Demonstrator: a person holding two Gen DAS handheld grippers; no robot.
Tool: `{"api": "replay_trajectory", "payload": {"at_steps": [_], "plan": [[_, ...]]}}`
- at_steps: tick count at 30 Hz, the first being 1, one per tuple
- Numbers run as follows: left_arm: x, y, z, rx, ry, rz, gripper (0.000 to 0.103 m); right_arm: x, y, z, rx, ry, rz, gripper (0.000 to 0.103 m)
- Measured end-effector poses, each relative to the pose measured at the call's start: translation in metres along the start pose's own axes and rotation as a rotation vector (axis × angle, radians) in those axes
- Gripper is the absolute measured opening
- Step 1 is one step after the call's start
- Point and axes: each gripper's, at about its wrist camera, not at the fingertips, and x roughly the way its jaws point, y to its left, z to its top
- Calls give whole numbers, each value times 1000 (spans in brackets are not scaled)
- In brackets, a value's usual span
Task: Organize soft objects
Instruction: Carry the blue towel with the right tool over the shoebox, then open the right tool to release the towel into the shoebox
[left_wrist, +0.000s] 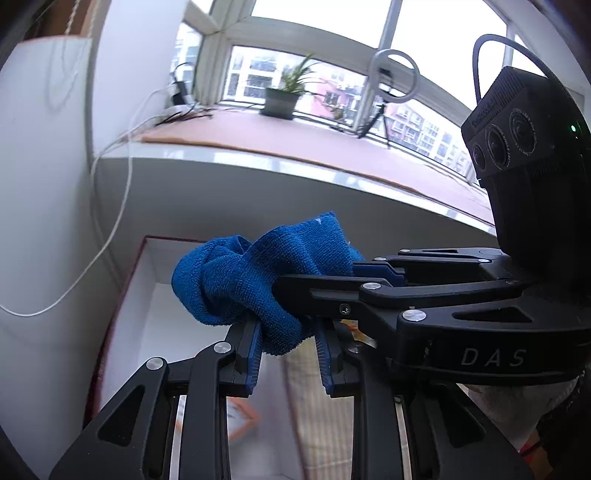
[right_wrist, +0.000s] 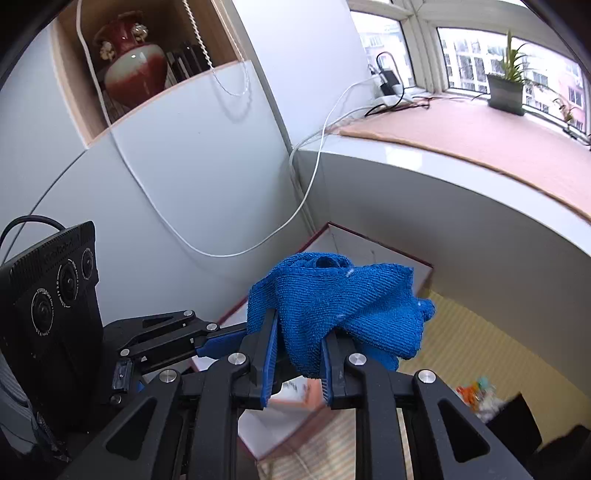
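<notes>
A bunched blue cloth is clamped between the left hand-held gripper and the right hand-held gripper, both grasping it, and is held in the air above a white box.

Daylight pours through the window ahead of me onto a pink-topped sill (a potted plant sits there); white walls, a vase in a wooden niche.
</notes>
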Motion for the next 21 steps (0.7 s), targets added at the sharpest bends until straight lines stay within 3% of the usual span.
{"api": "replay_trajectory", "payload": {"at_steps": [11, 14, 16, 18, 21], "plan": [[41, 51, 7, -60, 94, 78, 22, 70, -9, 23, -5, 72, -13, 18], [50, 55, 4, -73, 123, 99, 27, 84, -15, 26, -2, 97, -34, 20], [57, 59, 3, -90, 151, 117, 47, 87, -19, 28, 16, 101, -51, 31], [58, 61, 1, -105, 163, 155, 62, 84, -23, 29, 34, 85, -57, 55], [56, 62, -2, -115, 174, 164, 63, 75, -23, 28, 19, 77, -70, 58]]}}
